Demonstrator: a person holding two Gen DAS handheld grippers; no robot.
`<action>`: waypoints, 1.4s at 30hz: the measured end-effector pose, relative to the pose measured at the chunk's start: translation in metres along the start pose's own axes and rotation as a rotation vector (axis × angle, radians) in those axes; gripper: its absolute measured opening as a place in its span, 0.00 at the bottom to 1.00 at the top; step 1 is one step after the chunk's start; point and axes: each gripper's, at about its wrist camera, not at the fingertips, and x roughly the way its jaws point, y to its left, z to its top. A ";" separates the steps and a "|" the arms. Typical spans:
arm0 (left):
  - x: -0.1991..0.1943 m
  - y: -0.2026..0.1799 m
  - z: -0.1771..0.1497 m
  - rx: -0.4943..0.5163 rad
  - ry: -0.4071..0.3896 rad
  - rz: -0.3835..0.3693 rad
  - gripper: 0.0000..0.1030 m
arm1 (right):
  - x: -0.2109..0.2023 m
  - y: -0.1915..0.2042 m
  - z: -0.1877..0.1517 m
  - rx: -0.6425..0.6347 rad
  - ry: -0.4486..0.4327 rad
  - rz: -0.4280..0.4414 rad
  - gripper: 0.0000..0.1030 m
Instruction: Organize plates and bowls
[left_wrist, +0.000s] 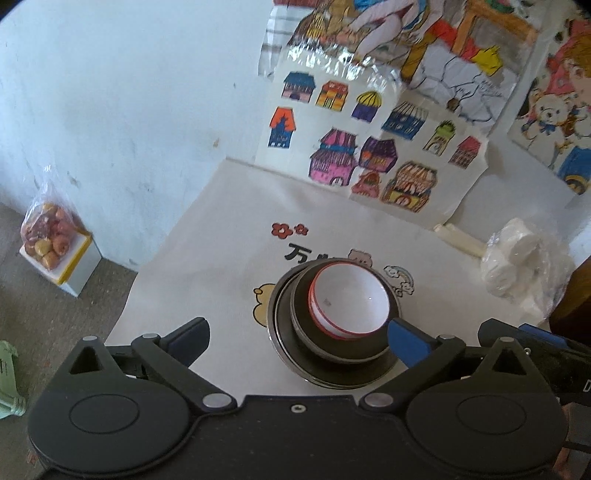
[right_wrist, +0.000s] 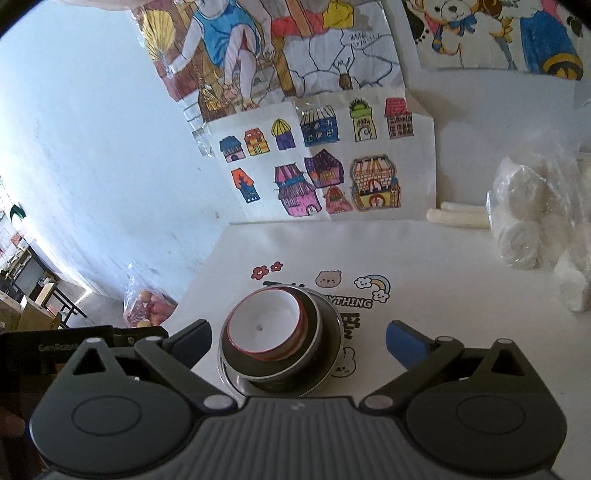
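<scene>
A white bowl with a red rim (left_wrist: 351, 299) sits nested in a dark bowl (left_wrist: 332, 343), which rests on a dark metal plate (left_wrist: 295, 354) on the white printed tablecloth (left_wrist: 229, 236). My left gripper (left_wrist: 299, 339) is open and empty, just in front of the stack. The same stack shows in the right wrist view: white bowl (right_wrist: 264, 325), dark bowl (right_wrist: 314, 339), plate (right_wrist: 332, 365). My right gripper (right_wrist: 299, 339) is open and empty, its left finger beside the stack.
A plastic bag of white rolls (left_wrist: 524, 266) lies at the right, also in the right wrist view (right_wrist: 532, 214). A bag of fruit (left_wrist: 48, 236) sits on a box on the floor at left. Children's drawings (left_wrist: 369, 162) hang on the wall behind the table.
</scene>
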 end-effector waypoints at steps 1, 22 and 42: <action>-0.004 0.000 -0.002 0.001 -0.011 -0.005 0.99 | -0.003 0.001 -0.001 -0.003 -0.006 -0.002 1.00; -0.036 0.042 -0.020 0.101 -0.097 -0.125 0.99 | -0.041 0.043 -0.044 0.038 -0.092 -0.126 1.00; -0.070 0.114 -0.026 0.318 -0.128 -0.269 0.99 | -0.074 0.147 -0.110 0.153 -0.237 -0.347 1.00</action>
